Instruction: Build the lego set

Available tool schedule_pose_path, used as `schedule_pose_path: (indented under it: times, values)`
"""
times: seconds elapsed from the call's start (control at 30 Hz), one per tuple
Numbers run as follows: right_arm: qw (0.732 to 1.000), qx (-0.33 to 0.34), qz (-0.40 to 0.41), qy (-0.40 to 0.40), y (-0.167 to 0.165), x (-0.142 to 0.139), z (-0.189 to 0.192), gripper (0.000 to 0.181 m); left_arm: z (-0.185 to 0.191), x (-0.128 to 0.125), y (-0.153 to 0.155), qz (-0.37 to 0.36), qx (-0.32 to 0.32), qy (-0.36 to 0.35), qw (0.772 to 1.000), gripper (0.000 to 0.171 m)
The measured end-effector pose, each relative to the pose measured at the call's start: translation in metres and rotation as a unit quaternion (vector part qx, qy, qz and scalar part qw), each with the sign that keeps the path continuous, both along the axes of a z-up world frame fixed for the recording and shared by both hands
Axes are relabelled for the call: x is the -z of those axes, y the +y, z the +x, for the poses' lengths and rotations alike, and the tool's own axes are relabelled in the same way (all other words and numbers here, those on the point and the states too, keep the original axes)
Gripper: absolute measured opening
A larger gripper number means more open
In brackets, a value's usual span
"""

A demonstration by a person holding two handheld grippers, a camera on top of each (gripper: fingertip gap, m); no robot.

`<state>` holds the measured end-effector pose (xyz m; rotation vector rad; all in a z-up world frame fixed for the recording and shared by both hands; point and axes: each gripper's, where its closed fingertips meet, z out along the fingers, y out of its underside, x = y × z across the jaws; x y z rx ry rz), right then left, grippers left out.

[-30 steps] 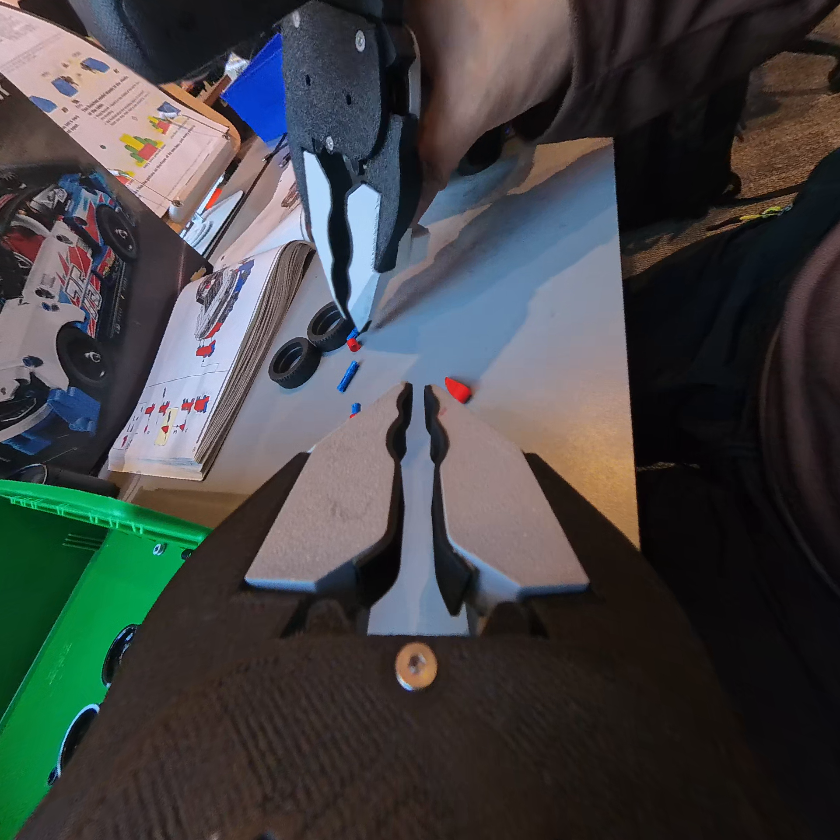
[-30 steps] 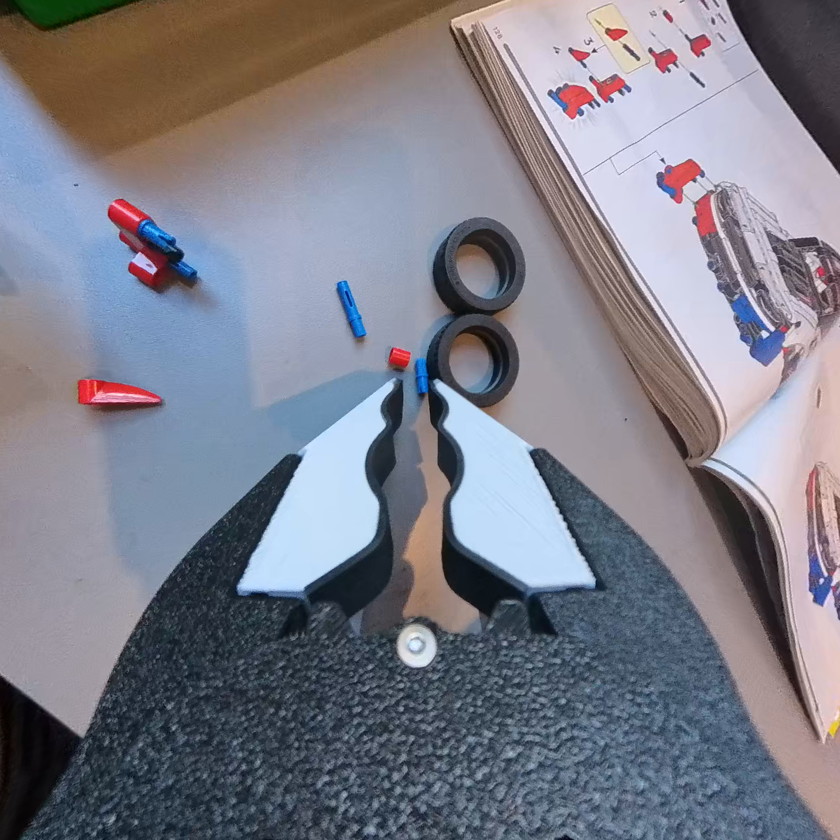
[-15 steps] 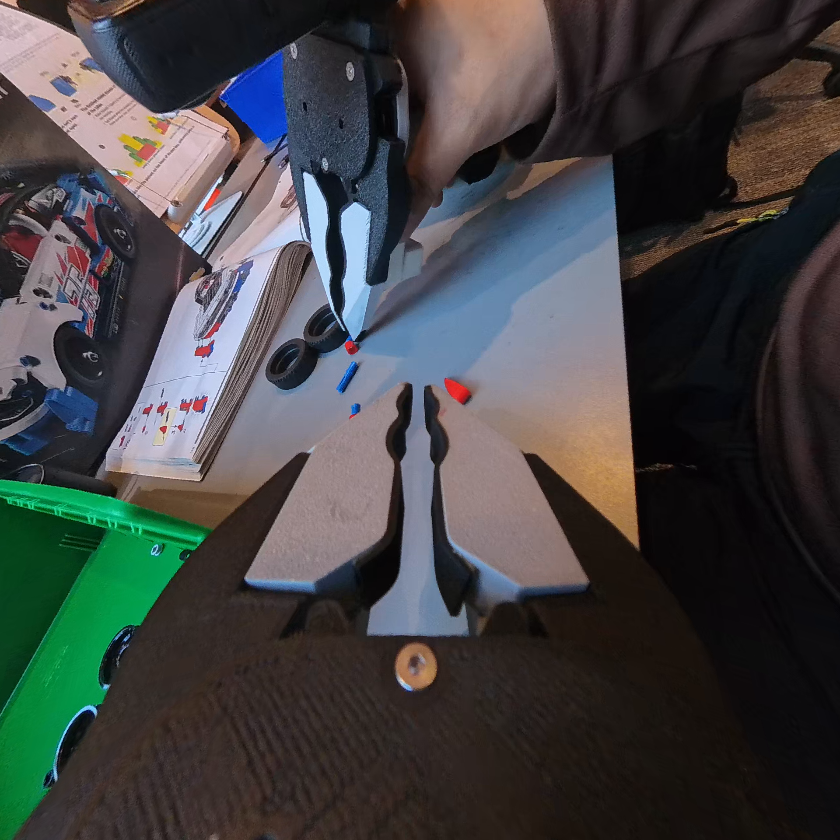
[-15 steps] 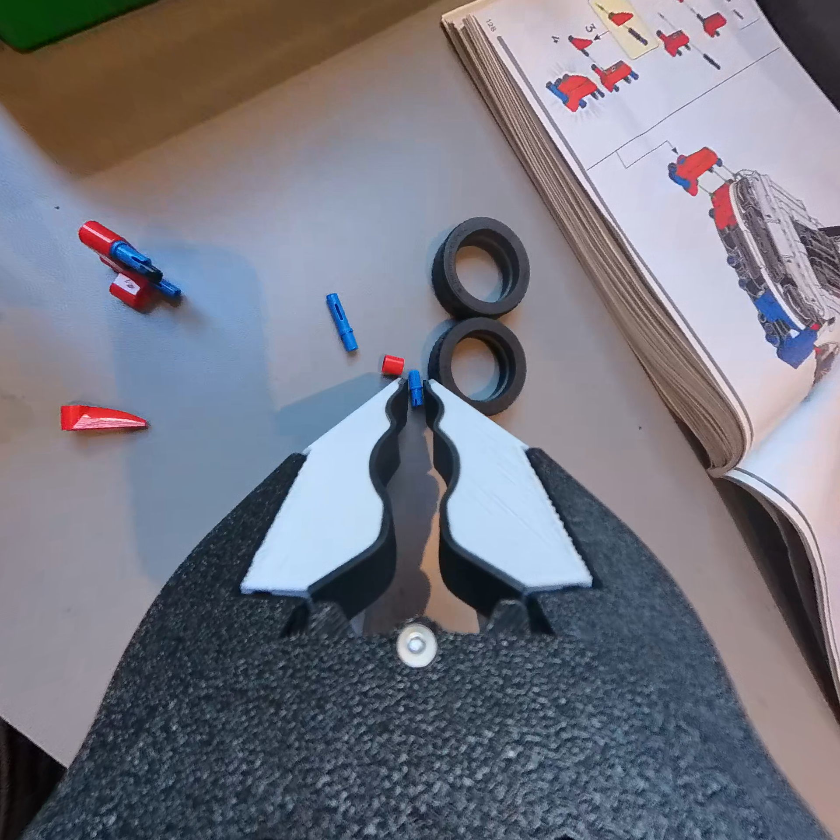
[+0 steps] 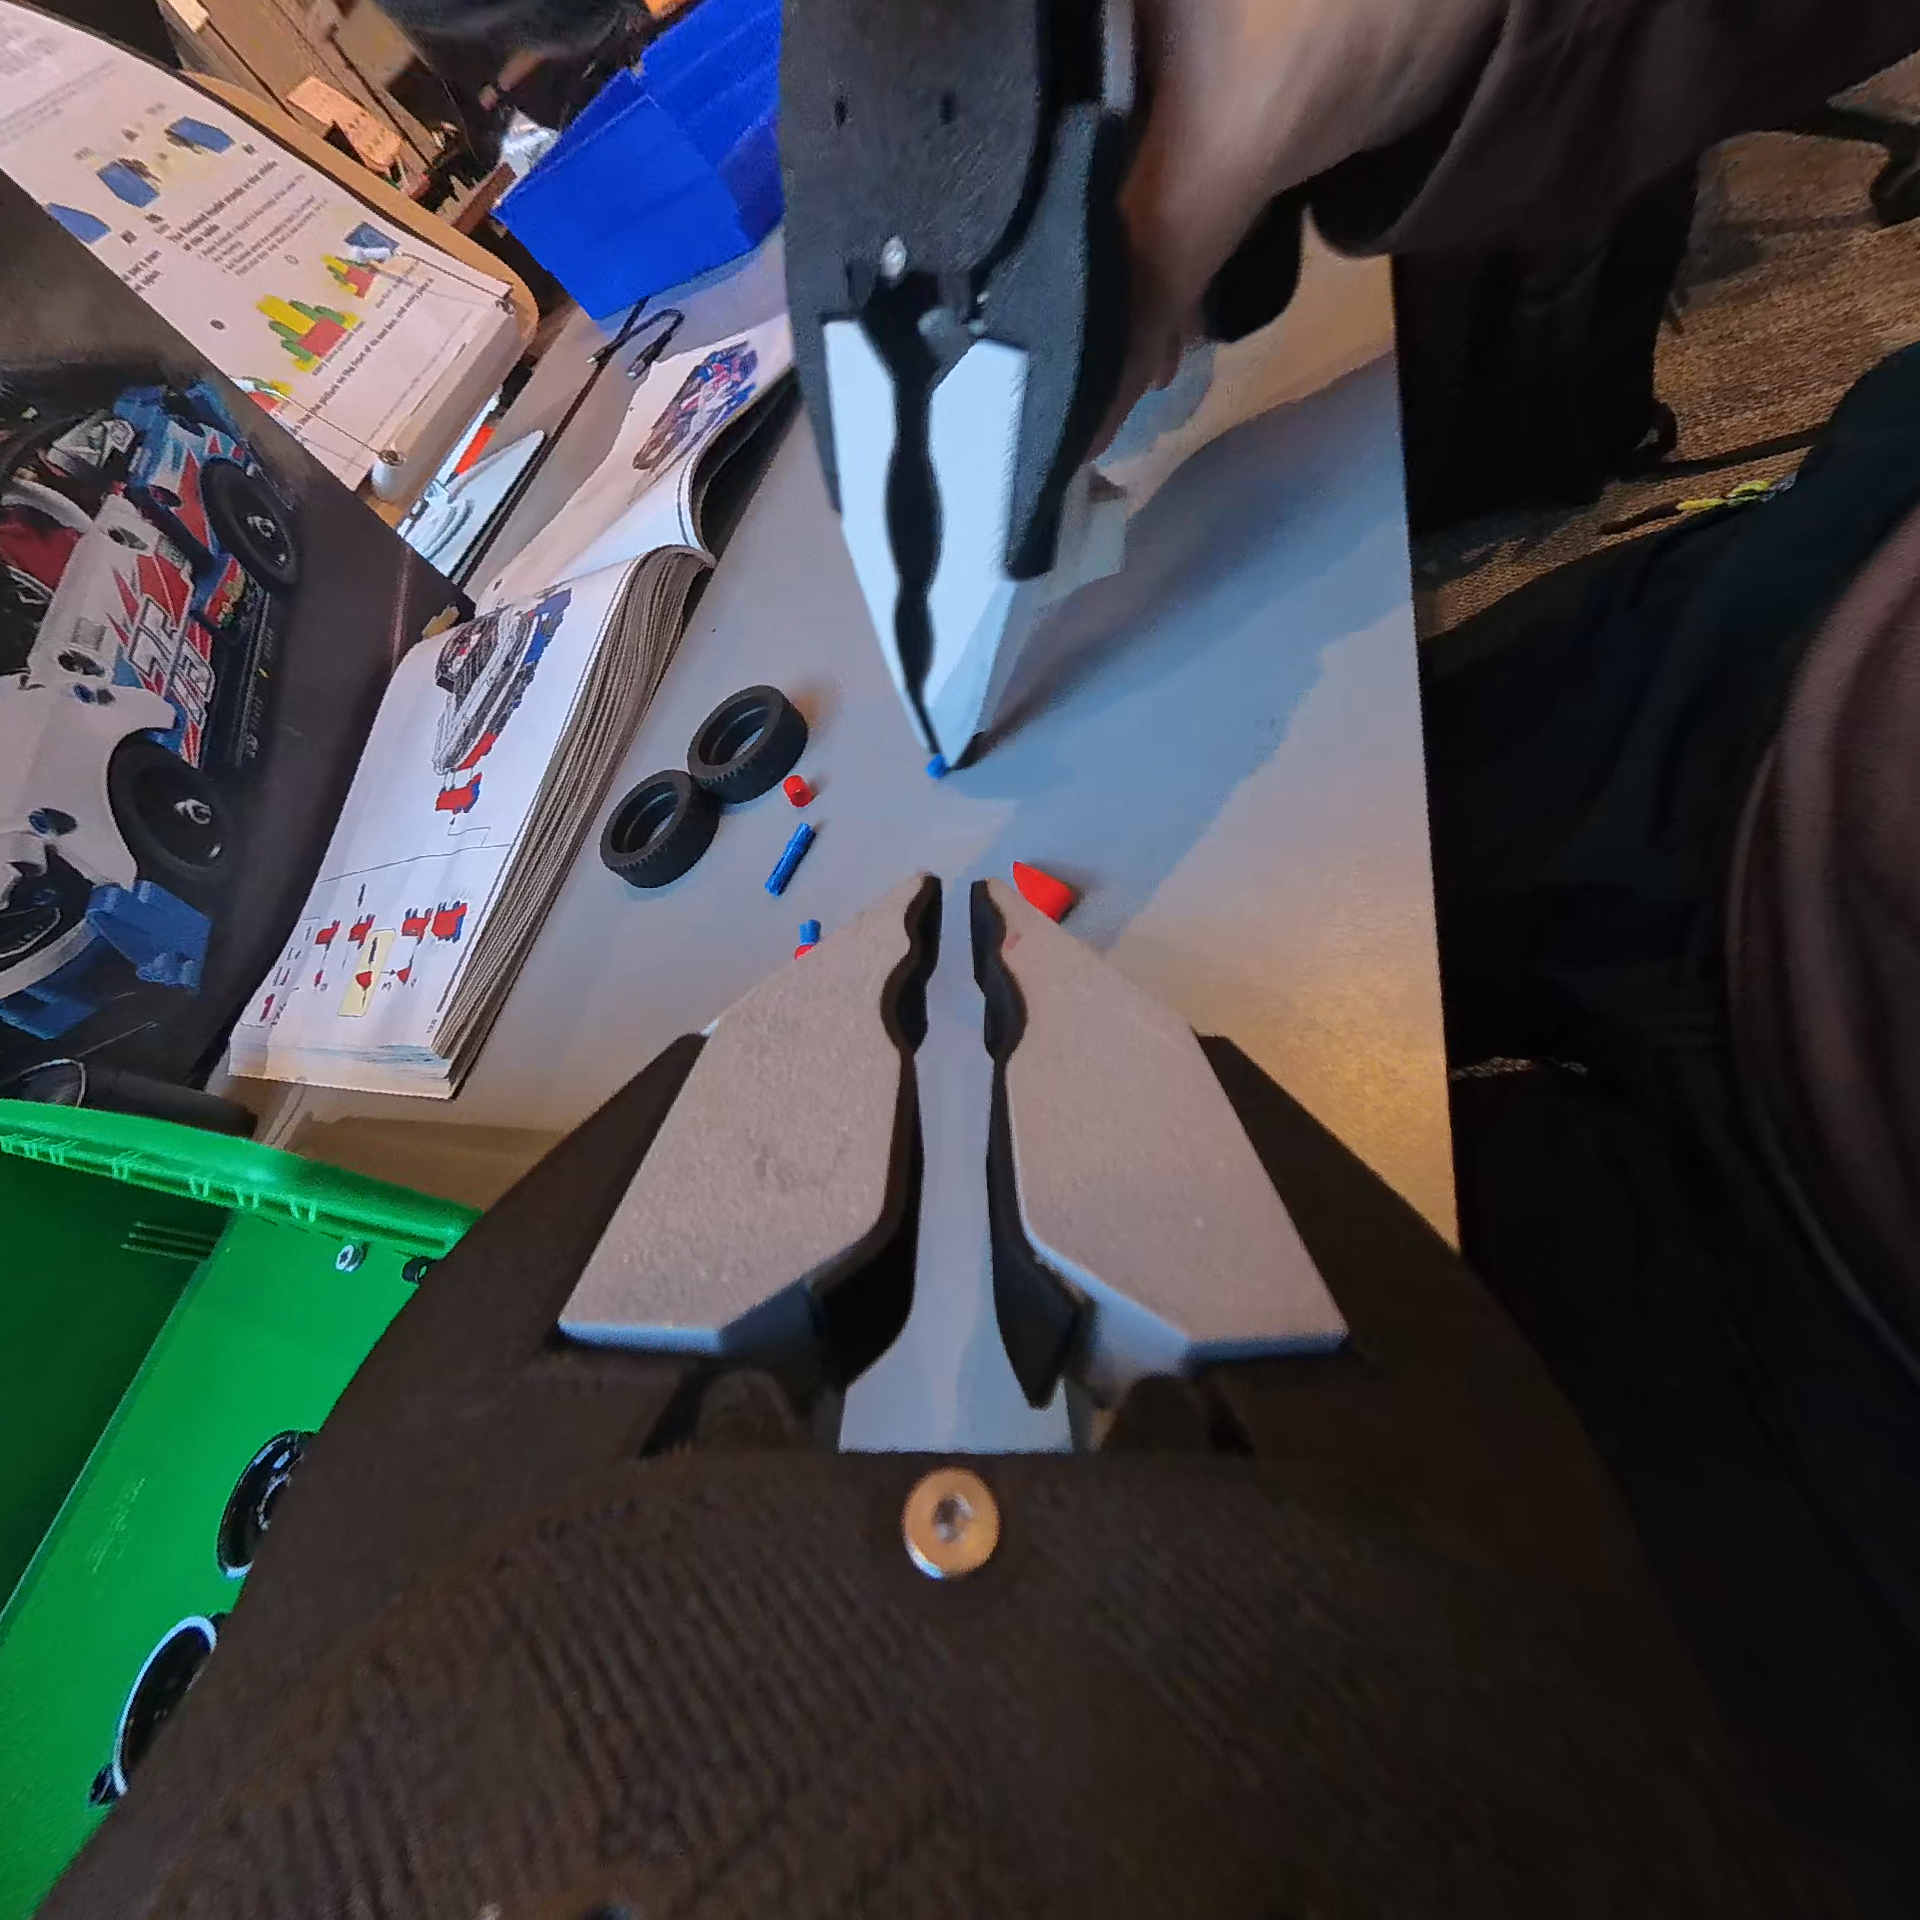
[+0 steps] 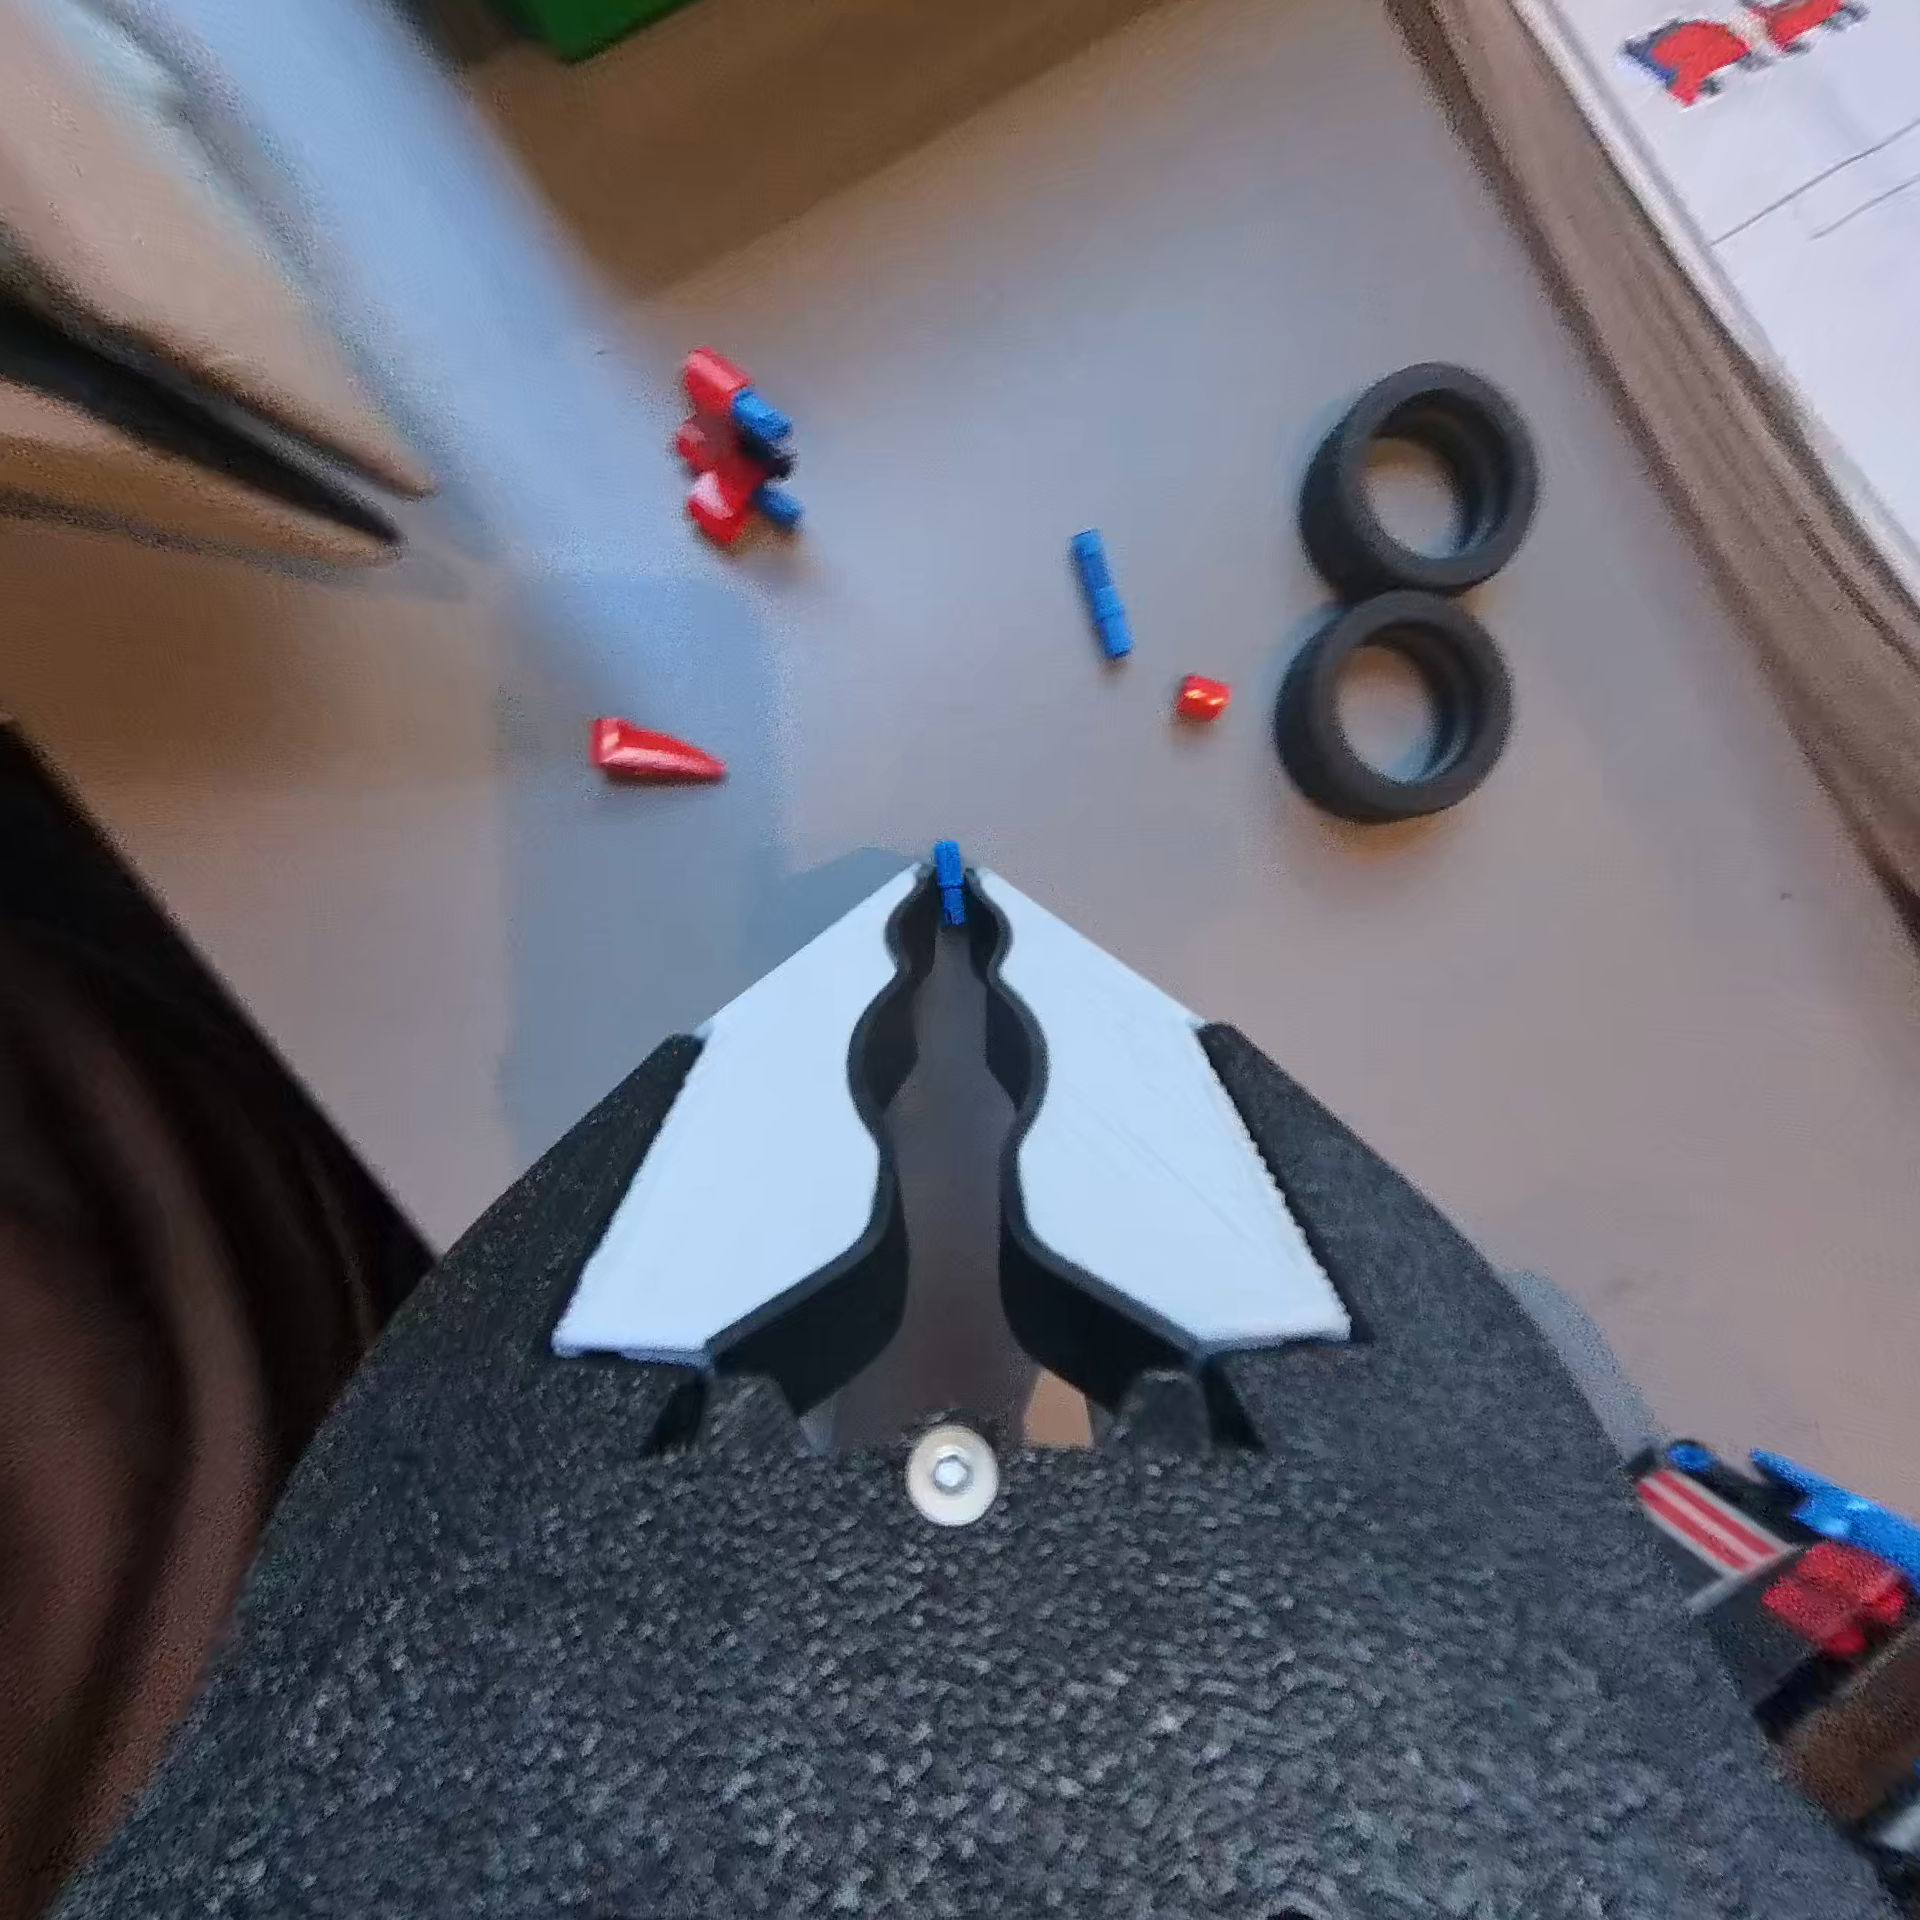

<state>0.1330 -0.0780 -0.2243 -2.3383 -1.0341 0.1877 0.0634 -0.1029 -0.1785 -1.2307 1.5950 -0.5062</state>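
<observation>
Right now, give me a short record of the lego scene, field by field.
right gripper: shut on small blue pin, tips low over the table
left gripper: slightly open, holding nothing
loose parts: blue pin, red stud, red wedge, red-blue subassembly
tyres: two, side by side, beside the open manual
</observation>
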Motion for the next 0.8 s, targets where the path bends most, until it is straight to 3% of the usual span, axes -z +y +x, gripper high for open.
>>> schedule_pose_path:
  times: [0.17,0.4,0.57,0.8]
  values:
    - [0.998,-0.032,-0.014,0.056,-0.03,0.0,-0.02,0.004,0.001,0.006,0.0,0.007,-0.001,0.018,1.0,0.004]
    - [0.996,-0.047,0.001,0.078,-0.033,0.0,-0.022,0.004,0.005,0.035,-0.002,0.021,0.004,0.113,0.993,0.011]
    - [0.994,-0.045,-0.002,0.095,-0.034,0.0,-0.018,0.01,0.012,0.04,-0.002,-0.004,0.006,0.13,0.991,0.011]
    - [0.987,-0.05,-0.029,0.148,-0.036,0.0,-0.018,0.003,0.018,0.042,-0.003,-0.043,0.01,0.138,0.989,0.004]
